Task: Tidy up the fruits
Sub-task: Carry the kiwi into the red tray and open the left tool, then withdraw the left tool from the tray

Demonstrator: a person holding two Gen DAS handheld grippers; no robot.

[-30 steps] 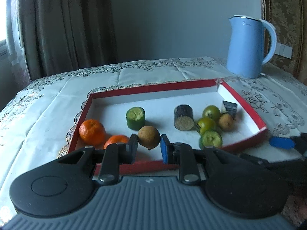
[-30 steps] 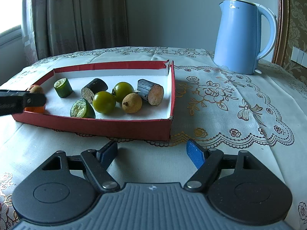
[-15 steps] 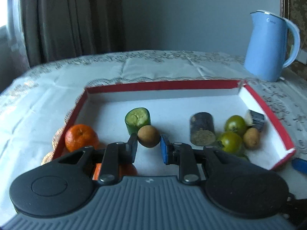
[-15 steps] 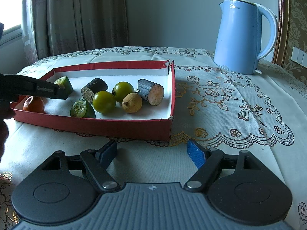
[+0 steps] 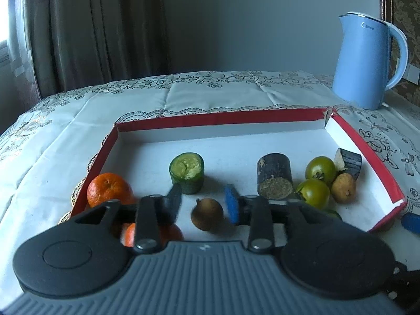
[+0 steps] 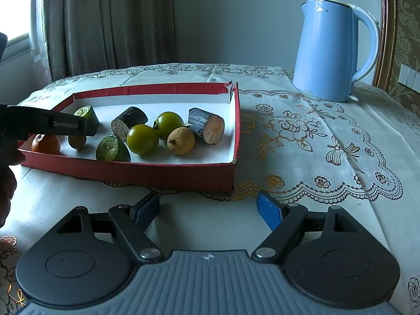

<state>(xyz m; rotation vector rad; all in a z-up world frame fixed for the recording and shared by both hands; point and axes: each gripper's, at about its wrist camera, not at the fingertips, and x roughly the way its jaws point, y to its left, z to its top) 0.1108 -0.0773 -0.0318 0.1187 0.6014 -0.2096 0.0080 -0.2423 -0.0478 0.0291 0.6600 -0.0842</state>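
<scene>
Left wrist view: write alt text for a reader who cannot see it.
The open left gripper straddles a small brown fruit in a red tray on a lace tablecloth. The tray also holds tangerines, green fruits and cut pieces; a blue kettle stands behind.

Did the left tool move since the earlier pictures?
Yes. In the right wrist view the left tool has moved rightward and farther over the red cardboard tray, toward the small brown round fruit.

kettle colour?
Light blue kettle, with a paler handle; the right wrist view shows it best.
</scene>
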